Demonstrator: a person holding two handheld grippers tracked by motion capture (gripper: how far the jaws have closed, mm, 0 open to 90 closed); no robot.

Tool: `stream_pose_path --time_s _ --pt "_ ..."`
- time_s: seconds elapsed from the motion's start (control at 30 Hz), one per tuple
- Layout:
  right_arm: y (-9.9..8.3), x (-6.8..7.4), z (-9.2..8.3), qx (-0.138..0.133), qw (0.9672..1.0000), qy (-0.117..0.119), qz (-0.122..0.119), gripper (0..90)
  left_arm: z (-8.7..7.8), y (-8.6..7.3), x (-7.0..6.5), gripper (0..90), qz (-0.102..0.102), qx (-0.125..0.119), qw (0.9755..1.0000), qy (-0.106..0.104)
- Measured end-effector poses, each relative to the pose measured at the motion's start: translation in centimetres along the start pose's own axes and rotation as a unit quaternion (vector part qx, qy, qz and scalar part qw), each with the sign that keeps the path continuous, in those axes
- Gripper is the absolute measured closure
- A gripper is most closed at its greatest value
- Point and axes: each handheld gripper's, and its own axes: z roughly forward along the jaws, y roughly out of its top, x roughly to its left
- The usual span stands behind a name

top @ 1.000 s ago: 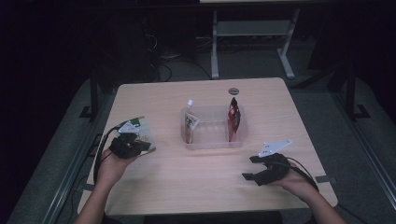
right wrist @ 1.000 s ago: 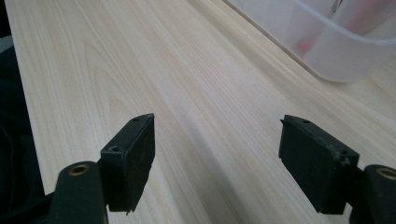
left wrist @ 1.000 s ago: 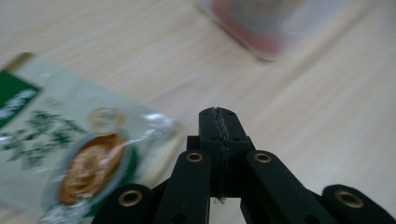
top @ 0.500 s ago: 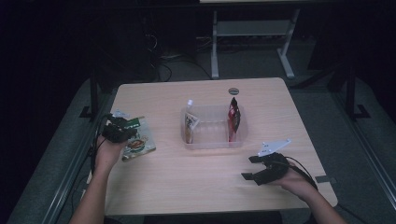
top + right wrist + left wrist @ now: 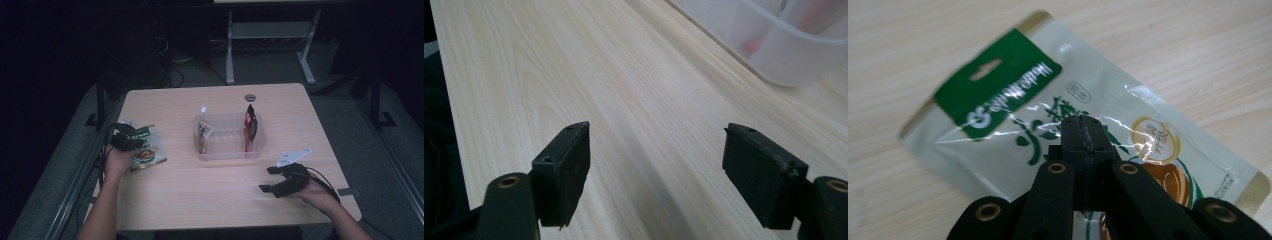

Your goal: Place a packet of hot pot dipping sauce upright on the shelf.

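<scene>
Green-and-white snack pouch point(image 5: 146, 149) lay flat near table's point(image 5: 200, 210) left edge, well apart from clear bin point(image 5: 227, 150); a second earlier sat closer to bin, since dragged outward. Left gripper point(image 5: 1082, 131), jaws together, tips over pouch's face; pinching film or merely pressing, hard to tell. Judged: repositioning, not yet loading. Green header bore white lettering, blurred, unreadable; round gold badge with two characters. Bin held pale pouch point(image 5: 203, 131) and red packet point(image 5: 250, 125), upright. Right gripper point(image 5: 656, 165) parked, jaws apart, nothing between.
</scene>
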Motion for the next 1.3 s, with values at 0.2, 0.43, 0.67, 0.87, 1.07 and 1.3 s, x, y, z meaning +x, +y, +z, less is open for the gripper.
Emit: stream_pose_path --time_s 0.2,0.43,0.67,0.87,1.07,1.3 --pt "-0.1 -0.1 -0.1 0.001 1.0 -0.001 0.004 26.6 0.6 0.0 -0.3 90.0 0.017 0.013 0.9997 0.011" --pt "0.0 0.0 0.1 0.002 1.0 -0.001 -0.001 26.6 0.9 0.0 -0.5 90.0 0.023 0.017 0.9995 -0.014" --pt "0.0 -0.2 0.0 0.002 1.0 -0.002 0.003 26.6 0.5 -0.2 -1.0 90.0 0.04 0.029 0.9978 -0.043" --pt "-0.1 -0.2 -0.1 0.001 1.0 -0.002 0.0 26.6 -0.5 -1.6 -1.7 90.0 0.041 0.04 0.9941 -0.092" --pt "0.0 -0.1 -0.1 0.0 1.0 -0.002 0.002 26.6 -2.0 -3.6 -2.7 90.0 0.052 0.044 0.9899 -0.125" --pt "0.0 -0.1 -0.1 0.0 1.0 -0.002 0.001 26.6 -4.2 -6.3 -4.9 90.0 0.08 0.047 0.986 -0.138"
